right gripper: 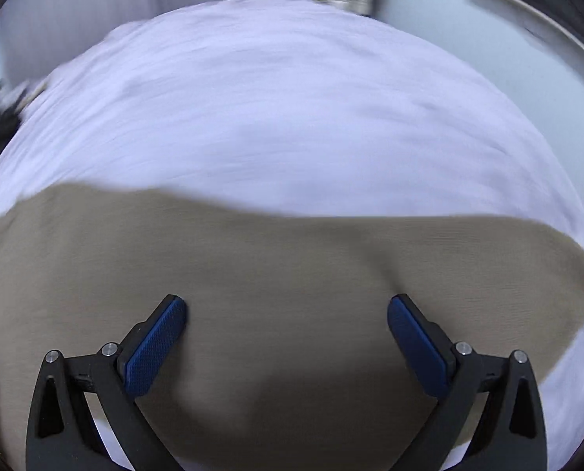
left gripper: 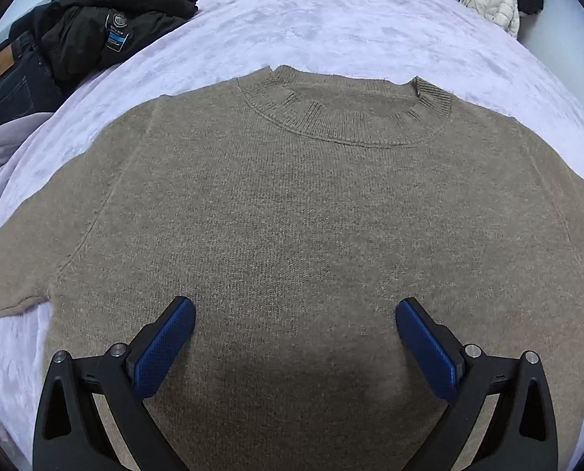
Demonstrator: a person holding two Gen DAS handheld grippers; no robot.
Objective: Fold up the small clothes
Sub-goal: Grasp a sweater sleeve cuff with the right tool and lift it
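1. So, there's a taupe knit sweater lying flat and face up on a bed covered with a pale lilac fuzzy blanket. The ribbed crew collar points toward the far side of the bed, and the body fills most of the left wrist view.
2. The left gripper hangs over the lower middle of the sweater. Its jaws are spread wide with nothing between them but knit below. The blue textured pads look clean and clear of the fabric, though I can't tell for sure if the tips touch it.
3. One short sleeve sticks out to the left edge of that view, lying flat on the blanket.
4. The right gripper is also spread wide and holding nothing. It's over the sweater too, near an edge of it, with blanket beyond. That view is badly motion-blurred, so fine detail is a wash.
5. Off in the far left corner of the bed there's a heap of black clothing with a round badge on it, and dark jeans with a tan leather patch just beside it.
6. Far right, a cream puffer jacket hangs by the wall, well apart from the sweater.
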